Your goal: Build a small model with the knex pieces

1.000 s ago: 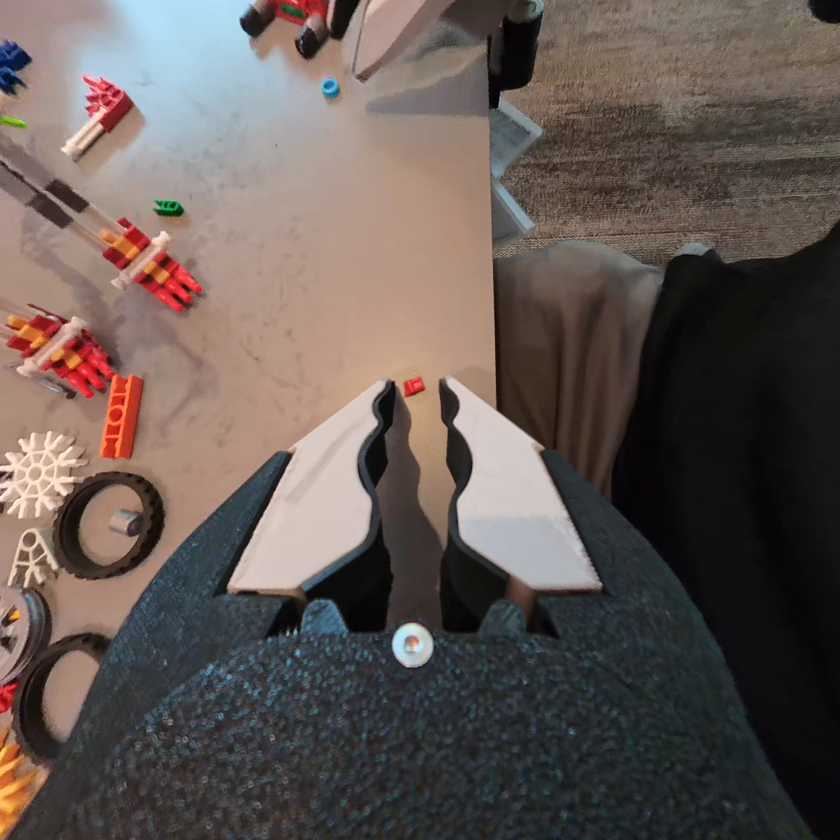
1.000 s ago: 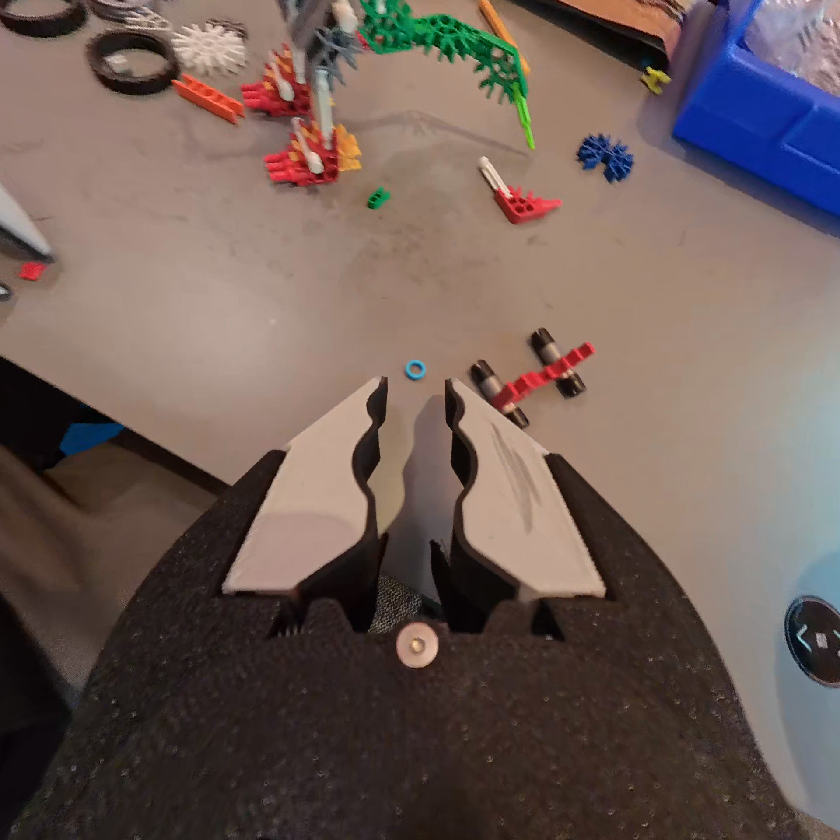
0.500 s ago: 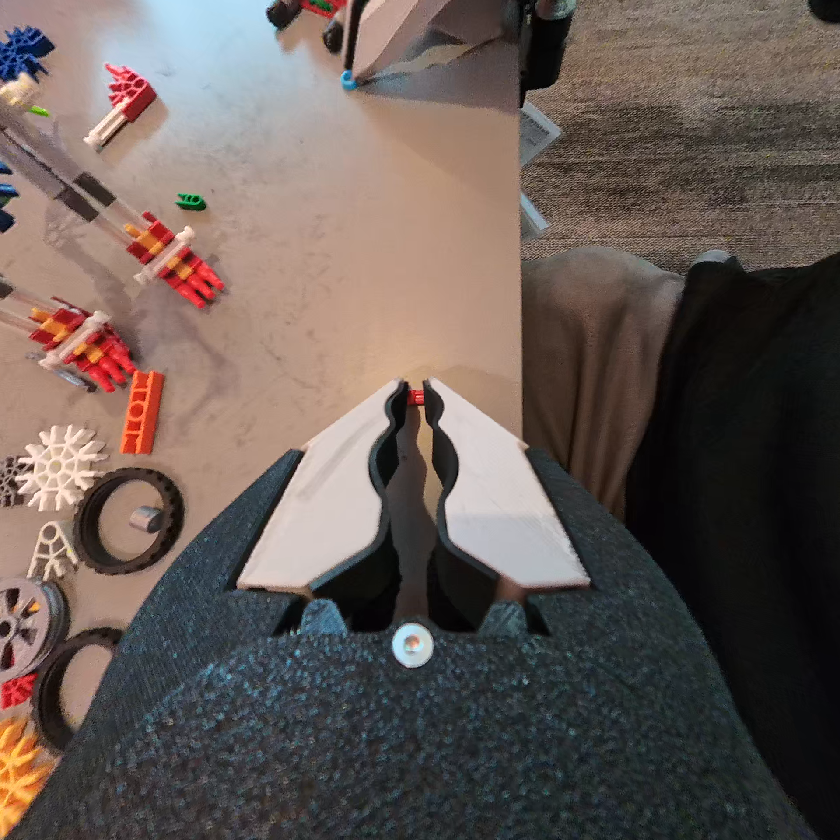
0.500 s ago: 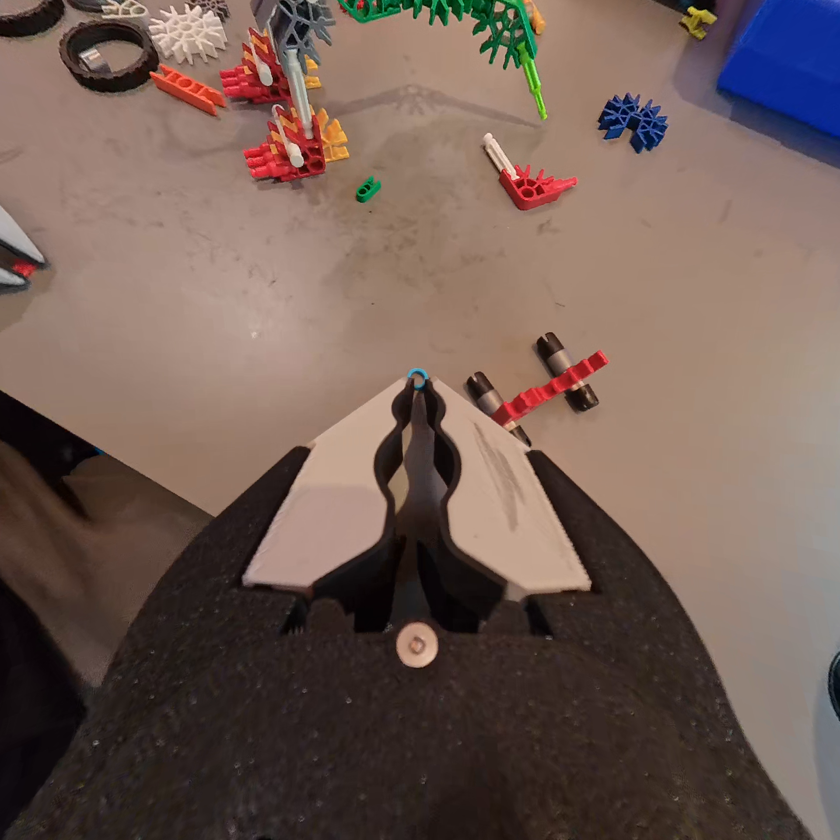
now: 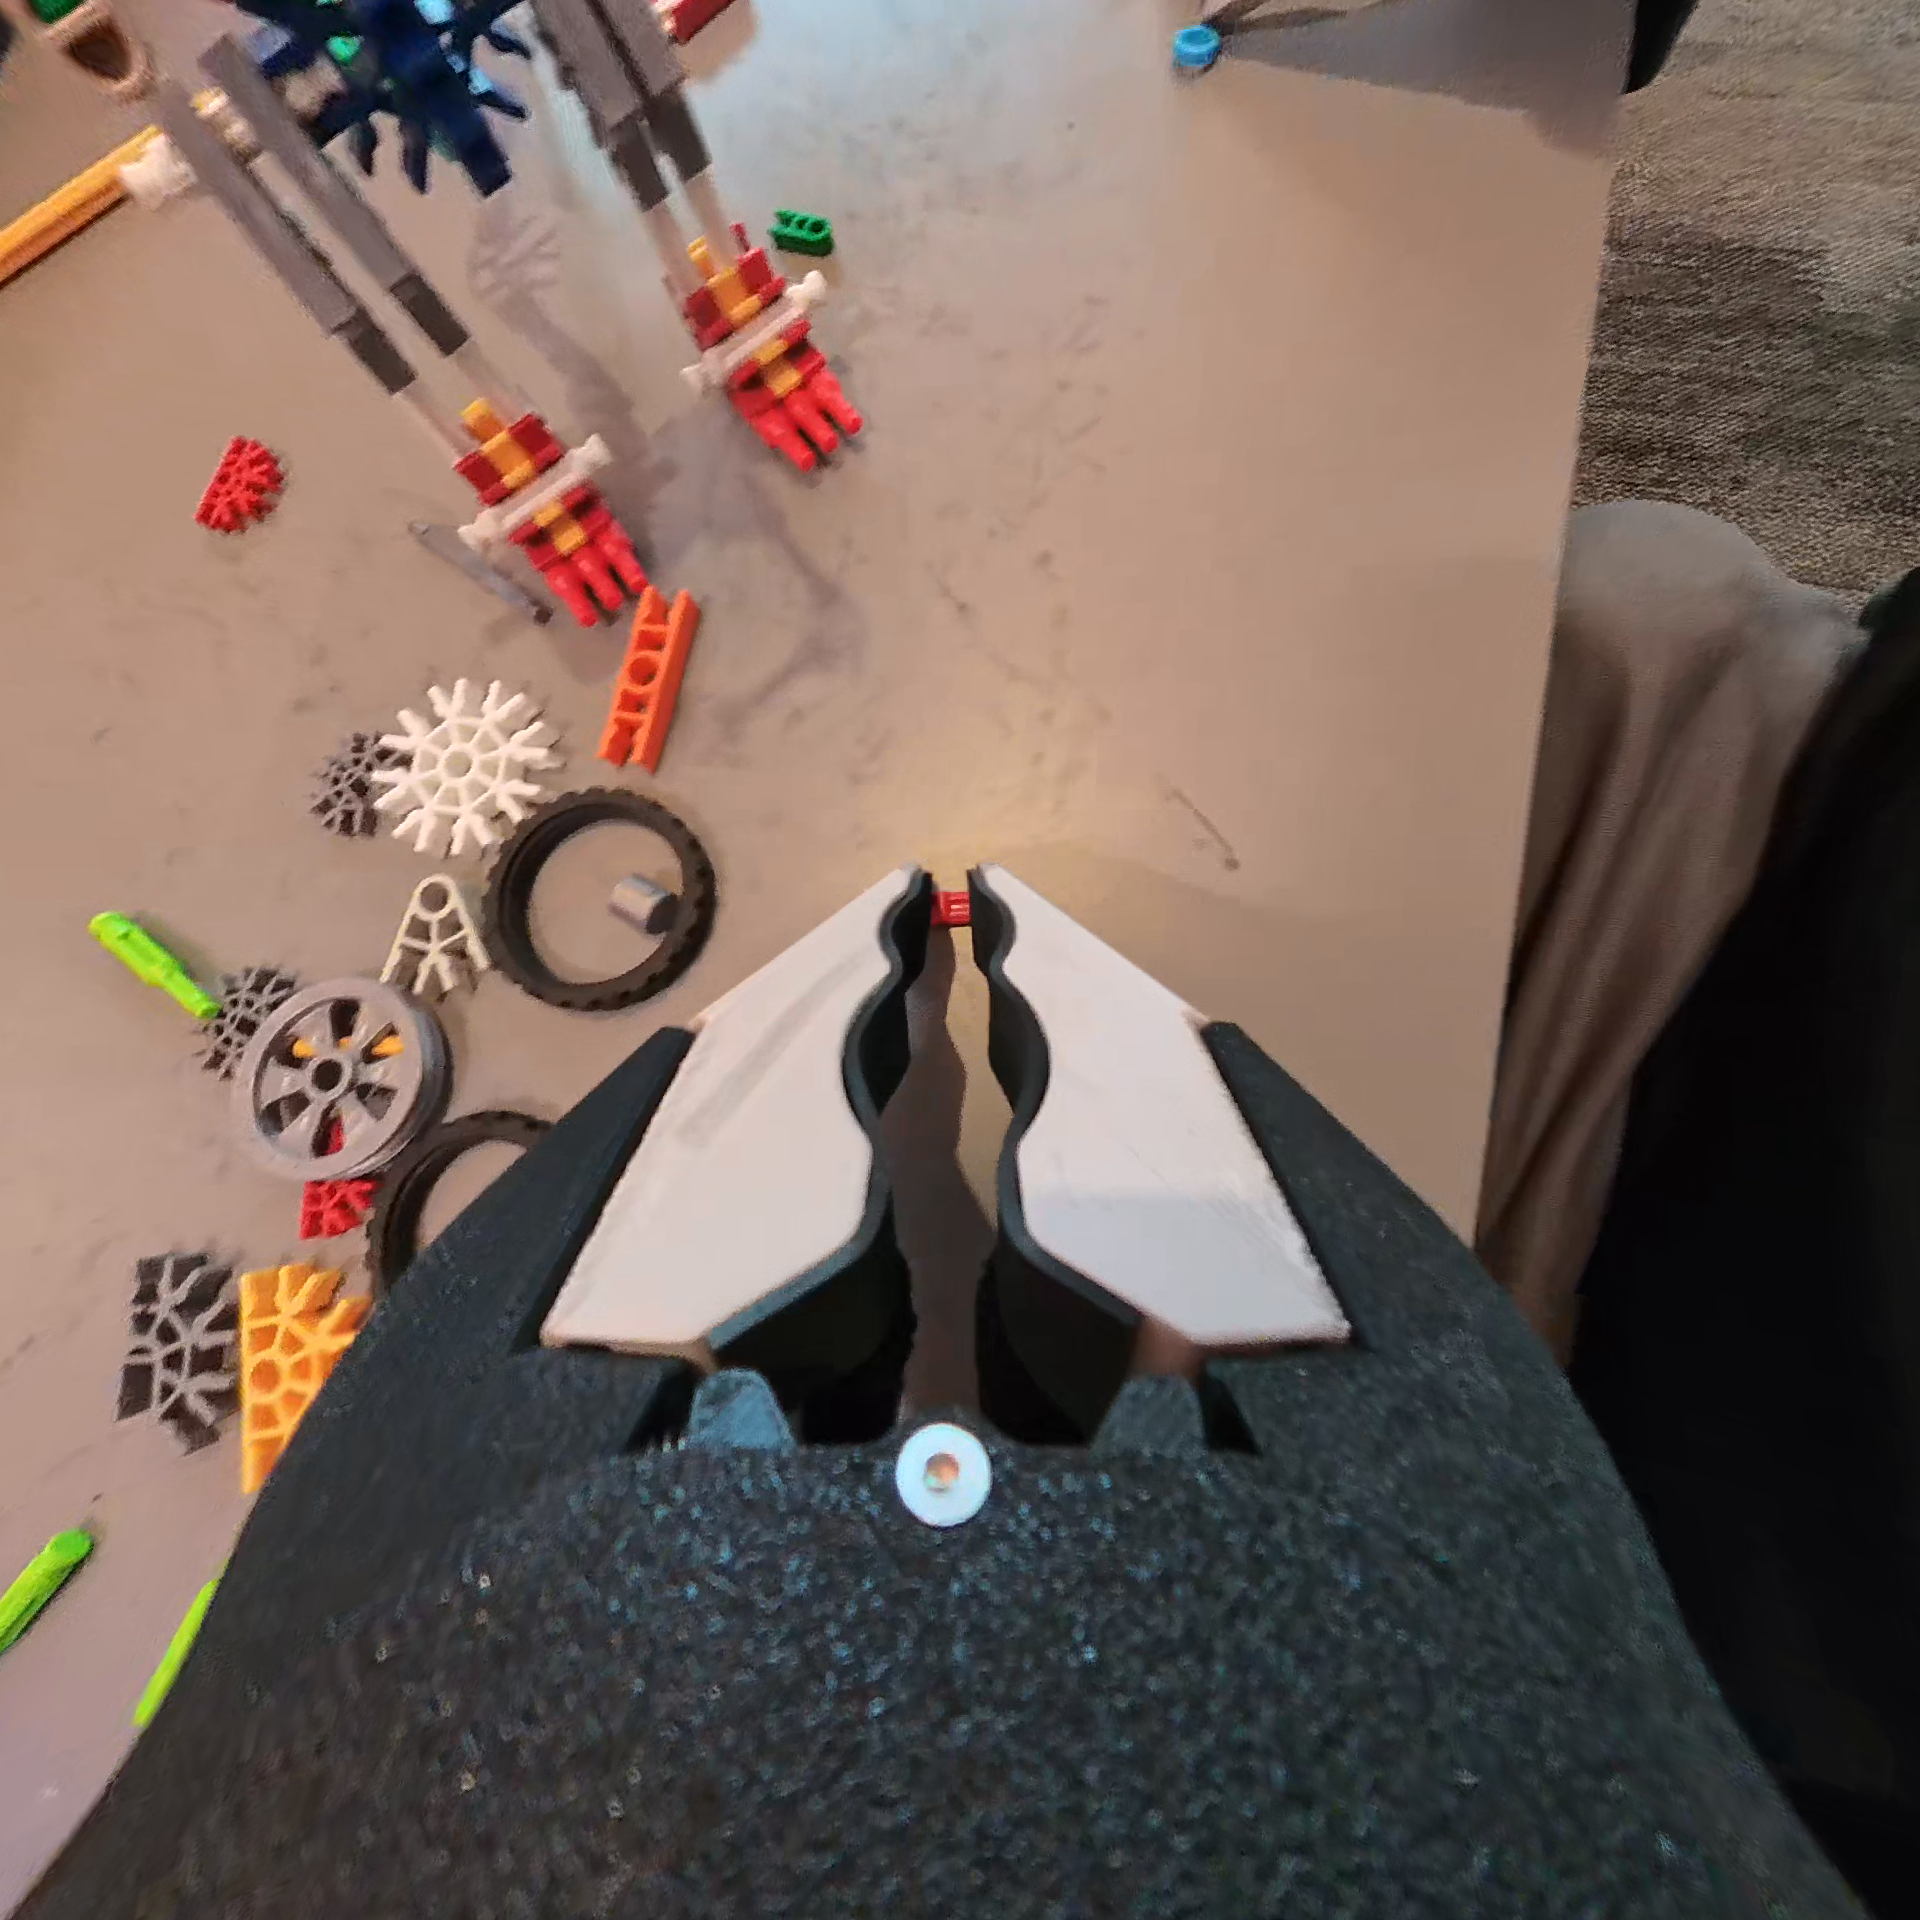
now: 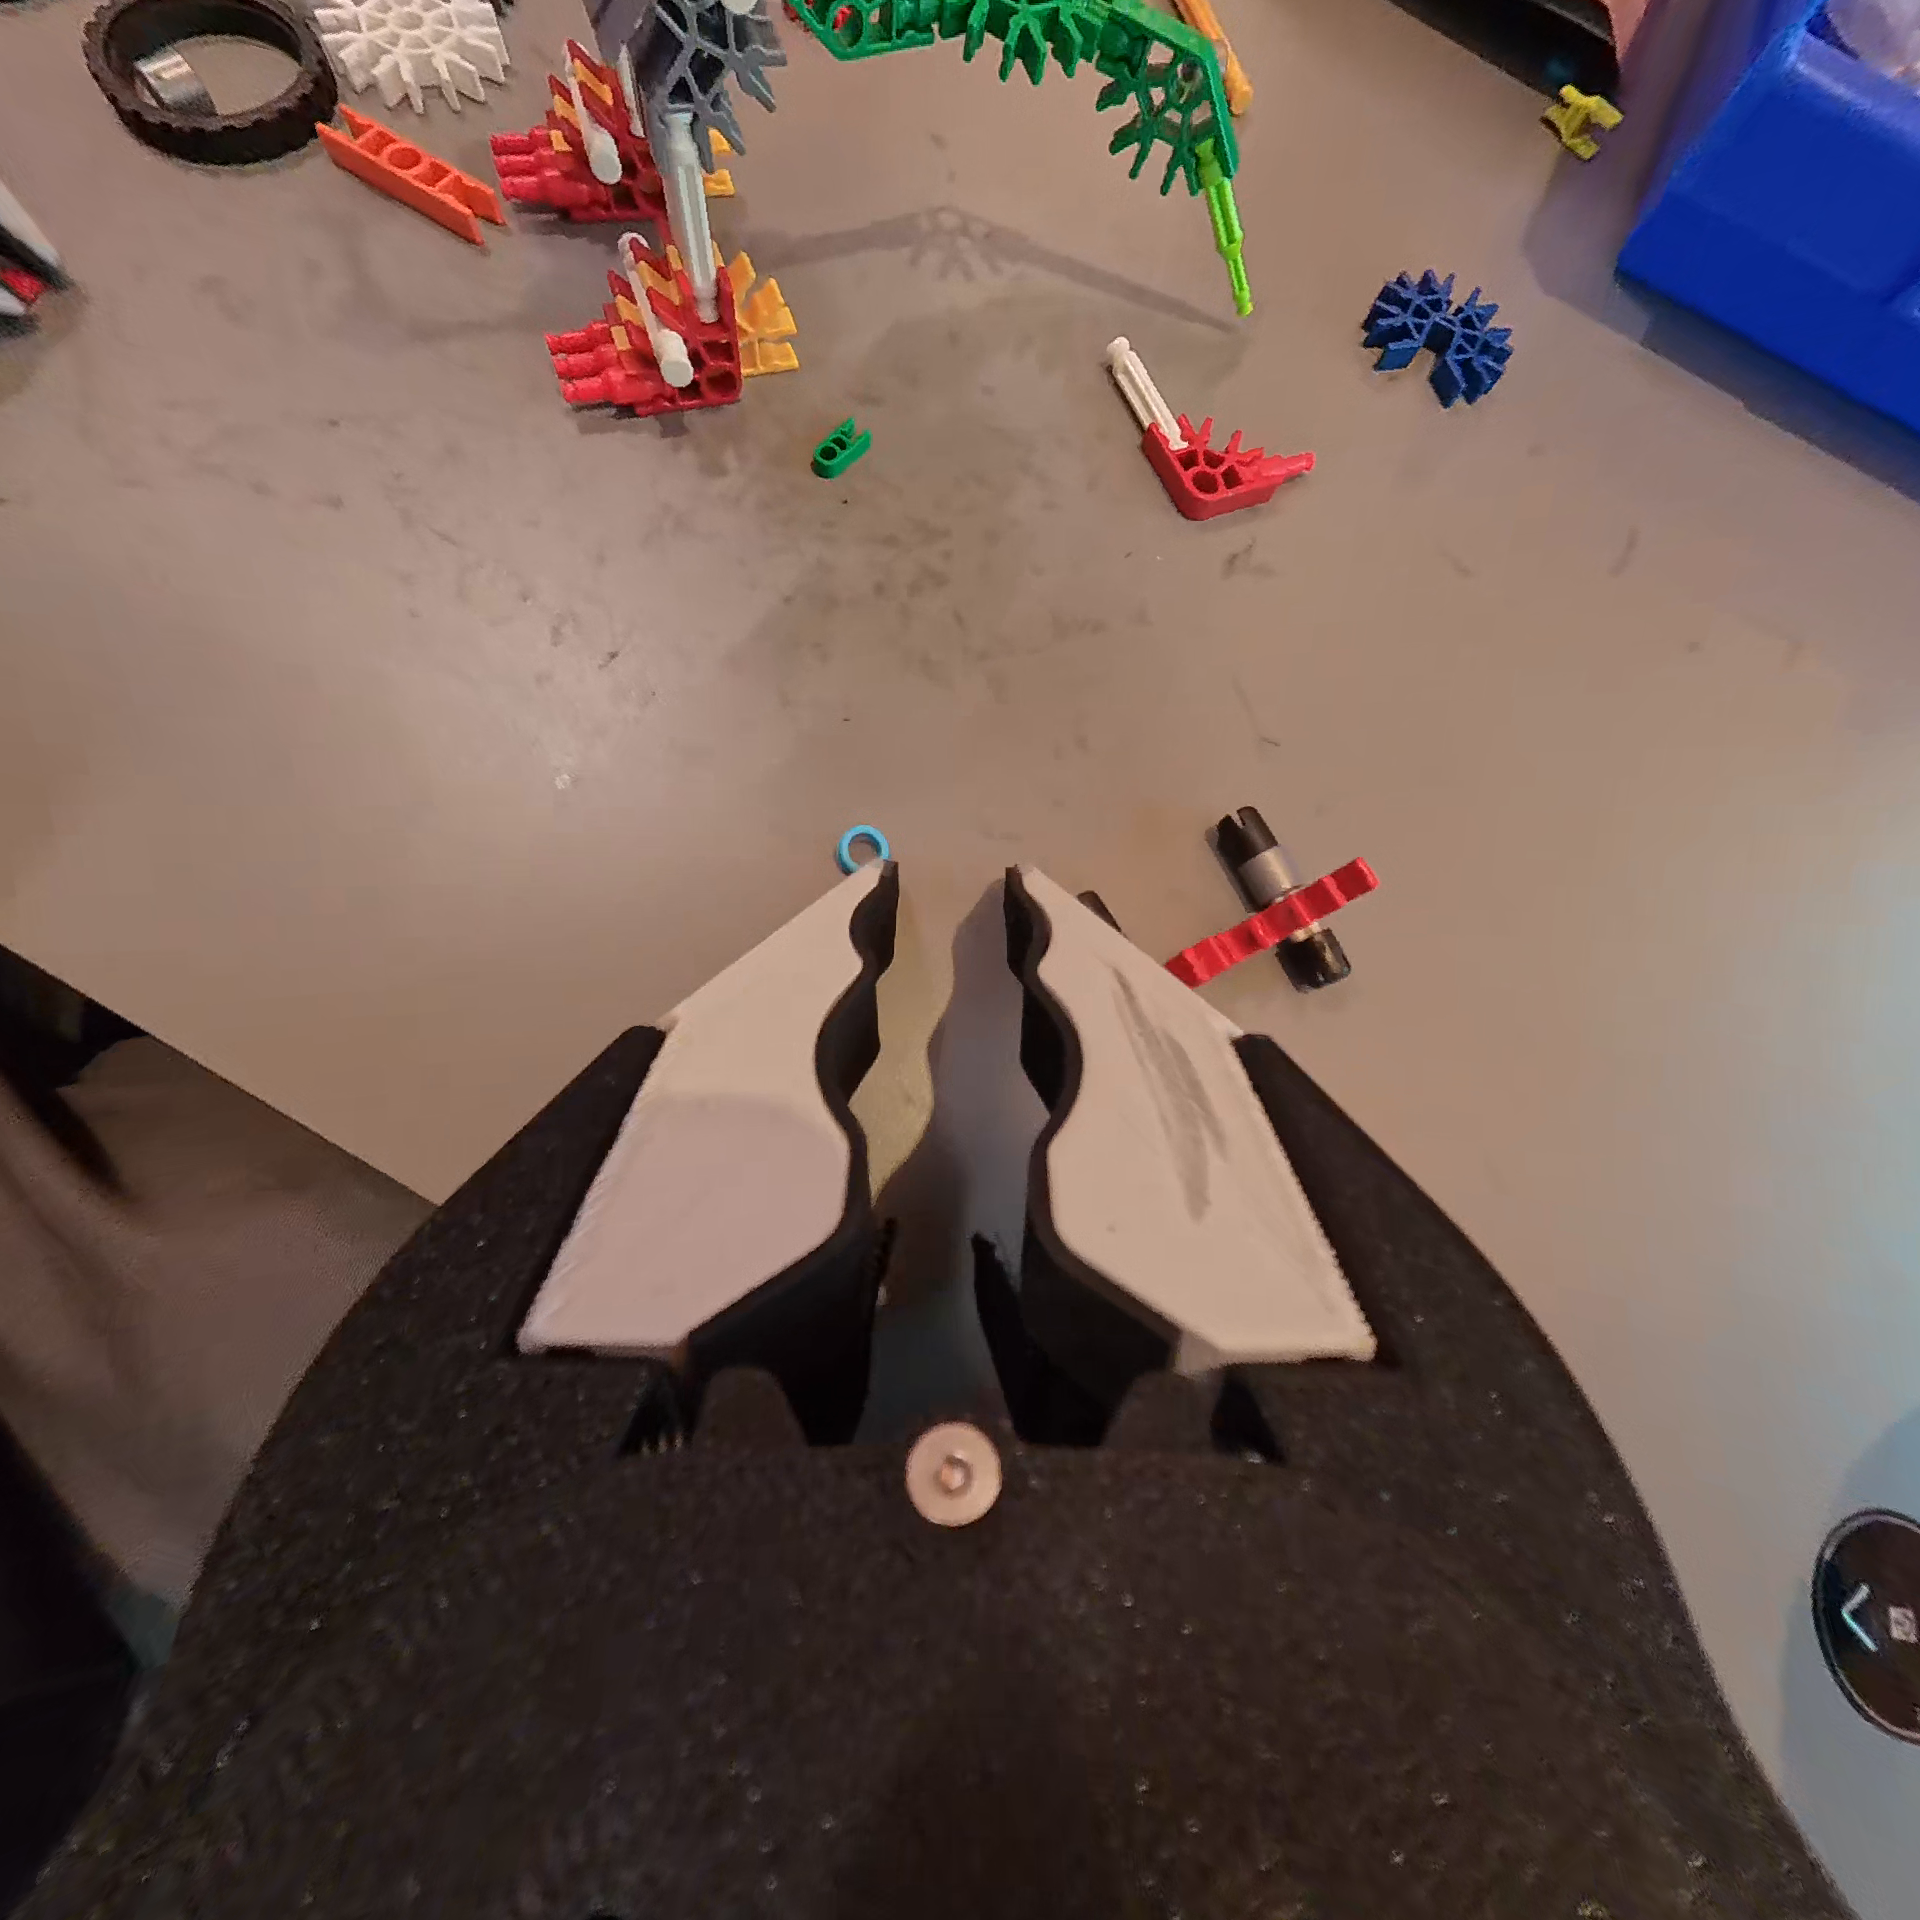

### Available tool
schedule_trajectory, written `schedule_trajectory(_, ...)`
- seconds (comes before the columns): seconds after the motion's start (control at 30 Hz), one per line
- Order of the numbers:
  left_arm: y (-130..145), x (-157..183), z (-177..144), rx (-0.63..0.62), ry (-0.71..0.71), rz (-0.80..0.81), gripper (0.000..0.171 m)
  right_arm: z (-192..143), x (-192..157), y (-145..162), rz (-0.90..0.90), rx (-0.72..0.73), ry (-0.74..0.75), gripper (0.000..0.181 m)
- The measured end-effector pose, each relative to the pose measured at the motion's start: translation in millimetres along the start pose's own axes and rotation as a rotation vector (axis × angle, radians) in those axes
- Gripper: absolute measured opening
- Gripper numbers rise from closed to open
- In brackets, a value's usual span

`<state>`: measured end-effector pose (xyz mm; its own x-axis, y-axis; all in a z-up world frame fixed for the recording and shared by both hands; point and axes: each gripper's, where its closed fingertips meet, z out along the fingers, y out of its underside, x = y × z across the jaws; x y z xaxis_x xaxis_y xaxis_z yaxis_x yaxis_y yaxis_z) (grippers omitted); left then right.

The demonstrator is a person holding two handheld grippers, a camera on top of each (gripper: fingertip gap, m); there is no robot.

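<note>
Pinching a tiny red piece (image 5: 951,906) at their tips, the left fingers (image 5: 790,1091) could drop it. The right fingers (image 6: 727,1091) gape empty beside a blue ring (image 6: 861,849).

Bare table (image 6: 727,675) ahead of right jaws; blue ring (image 6: 860,847), red-black piece (image 6: 1283,914) flank

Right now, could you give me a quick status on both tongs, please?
Left tongs shut on small red piece. Right tongs open, empty; blue ring at the left fingertip. Red-and-black rod piece just right.
</note>
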<state>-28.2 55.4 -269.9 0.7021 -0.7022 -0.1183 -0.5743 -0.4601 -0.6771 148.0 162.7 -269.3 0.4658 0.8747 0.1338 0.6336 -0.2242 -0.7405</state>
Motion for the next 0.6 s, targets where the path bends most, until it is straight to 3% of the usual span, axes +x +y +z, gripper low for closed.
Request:
schedule_trajectory(0.23,10.2,-33.0,-4.7,-0.014,-0.082,-0.053,0.006,2.4,-3.7,-1.5,-0.017,-0.022,-0.046,0.012)
schedule_trajectory(0.6,8.9,-48.9,-14.7,0.026,-0.146,-0.061,0.010,4.6,-10.0,-4.8,-0.087,-0.041,-0.057,0.003)
